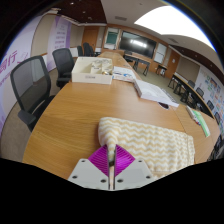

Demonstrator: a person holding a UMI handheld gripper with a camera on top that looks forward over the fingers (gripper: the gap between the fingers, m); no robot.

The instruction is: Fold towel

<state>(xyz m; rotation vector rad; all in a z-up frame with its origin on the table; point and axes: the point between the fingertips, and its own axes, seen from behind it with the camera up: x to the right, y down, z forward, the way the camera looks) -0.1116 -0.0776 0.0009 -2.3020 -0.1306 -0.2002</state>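
Observation:
A cream towel [150, 140] with a pale zigzag pattern lies on the wooden table [70, 110], just ahead of and to the right of the fingers. My gripper [111, 152] is shut, its magenta pads [99, 160] pressed together on the near left corner edge of the towel. The towel's near corner is pulled into a narrow strip that runs down between the pads. The rest of the towel spreads flat to the right.
A white box [93, 70] with pale items stands farther back on the table. Papers [152, 90] and a green item [198, 121] lie to the right. Black office chairs [34, 85] line the left side of the table.

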